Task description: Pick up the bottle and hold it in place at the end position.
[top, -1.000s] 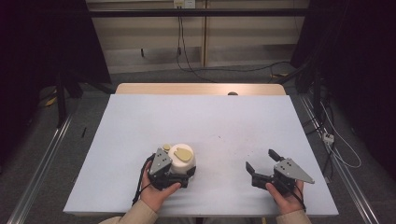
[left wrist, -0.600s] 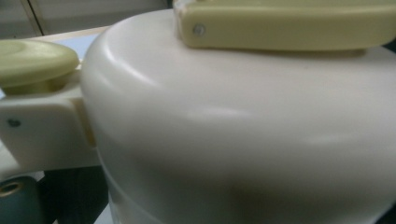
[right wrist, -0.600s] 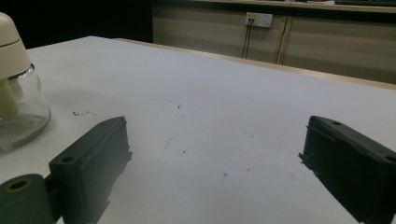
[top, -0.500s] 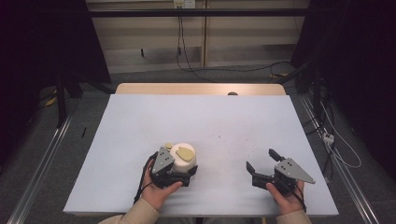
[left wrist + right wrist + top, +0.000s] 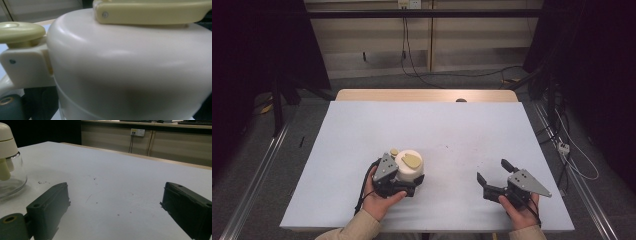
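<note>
High view: the round glass jug with a cream plastic lid (image 5: 408, 167) stands on the near left part of the white bench (image 5: 427, 135). My left tool (image 5: 404, 184) sits right up against the jug's lid, but I cannot tell if it is squeezing. My right tool (image 5: 493, 176) rests wide open and holds nothing, well apart from the jug. I think I should grip the lid gently and evenly, and keep the jug upright so the glass does not slip.
</note>
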Demonstrator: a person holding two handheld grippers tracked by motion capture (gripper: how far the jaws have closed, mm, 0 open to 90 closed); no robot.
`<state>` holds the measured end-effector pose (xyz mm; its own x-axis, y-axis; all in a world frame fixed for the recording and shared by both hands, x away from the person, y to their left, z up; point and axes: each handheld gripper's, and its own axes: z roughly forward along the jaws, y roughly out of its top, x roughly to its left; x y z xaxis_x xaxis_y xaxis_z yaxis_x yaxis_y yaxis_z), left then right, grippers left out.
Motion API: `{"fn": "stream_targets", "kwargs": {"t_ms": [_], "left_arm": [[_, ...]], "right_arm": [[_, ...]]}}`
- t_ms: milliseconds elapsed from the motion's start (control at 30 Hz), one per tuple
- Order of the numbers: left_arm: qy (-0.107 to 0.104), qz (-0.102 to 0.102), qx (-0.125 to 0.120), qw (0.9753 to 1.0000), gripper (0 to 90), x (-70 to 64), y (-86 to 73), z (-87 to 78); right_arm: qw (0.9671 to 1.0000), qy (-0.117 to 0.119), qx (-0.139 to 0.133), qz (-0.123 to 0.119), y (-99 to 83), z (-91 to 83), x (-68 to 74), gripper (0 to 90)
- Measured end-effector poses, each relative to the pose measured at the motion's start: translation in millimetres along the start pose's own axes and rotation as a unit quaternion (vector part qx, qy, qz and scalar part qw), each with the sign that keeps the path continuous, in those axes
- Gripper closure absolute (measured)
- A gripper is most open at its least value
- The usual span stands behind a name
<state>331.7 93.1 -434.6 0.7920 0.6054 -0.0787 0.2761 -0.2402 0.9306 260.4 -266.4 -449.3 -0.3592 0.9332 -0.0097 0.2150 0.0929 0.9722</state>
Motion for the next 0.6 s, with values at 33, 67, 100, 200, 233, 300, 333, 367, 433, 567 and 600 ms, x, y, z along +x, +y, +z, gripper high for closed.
{"fn": "stream_targets", "kwargs": {"t_ms": [33,67,100,200,233,300,333,367,433,567,600], "left_arm": [[-0.001,-0.001,0.001,1.0,5.0,0.7,0.8,0.0],[-0.003,-0.003,0.001,1.0,5.0,1.4,1.6,0.3],[-0.003,-0.003,0.0,1.0,5.0,2.2,2.6,0.5],[-0.006,-0.002,0.001,1.0,5.0,4.4,5.7,1.1],[-0.007,-0.004,0.001,1.0,5.0,5.2,6.6,1.2],[-0.008,-0.004,0.0,1.0,5.0,7.0,8.9,1.3],[-0.008,-0.004,-0.001,1.0,5.0,7.8,10.0,1.3],[-0.009,-0.004,-0.001,0.9999,5.0,8.8,11.1,1.5],[-0.009,-0.004,-0.001,1.0,5.0,10.3,13.0,1.8],[-0.008,-0.003,-0.002,1.0,5.0,13.3,16.7,3.1],[-0.008,-0.004,-0.001,1.0,5.0,13.5,17.6,3.5]], "right_arm": [[1.0,0.0,0.0,0.0,0.0,0.0,-0.1,6.5],[1.0,0.0,0.0,0.001,-0.1,0.1,-0.2,6.5],[1.0,0.0,0.0,0.001,-0.1,0.2,-0.2,6.5],[1.0,0.001,0.0,-0.001,0.1,0.4,0.1,6.5],[1.0,0.001,0.0,-0.001,0.1,0.4,0.1,6.5],[1.0,0.002,0.001,-0.002,0.1,0.5,0.4,6.5],[1.0,0.002,0.0,-0.002,0.0,0.6,0.5,6.5],[1.0,0.003,0.0,-0.001,-0.1,0.7,0.7,6.5],[1.0,0.003,0.0,-0.001,-0.1,0.7,0.8,6.5],[1.0,0.003,0.001,-0.001,0.0,1.3,0.9,6.5],[1.0,0.003,0.001,-0.002,-0.1,1.6,0.8,6.5]]}}
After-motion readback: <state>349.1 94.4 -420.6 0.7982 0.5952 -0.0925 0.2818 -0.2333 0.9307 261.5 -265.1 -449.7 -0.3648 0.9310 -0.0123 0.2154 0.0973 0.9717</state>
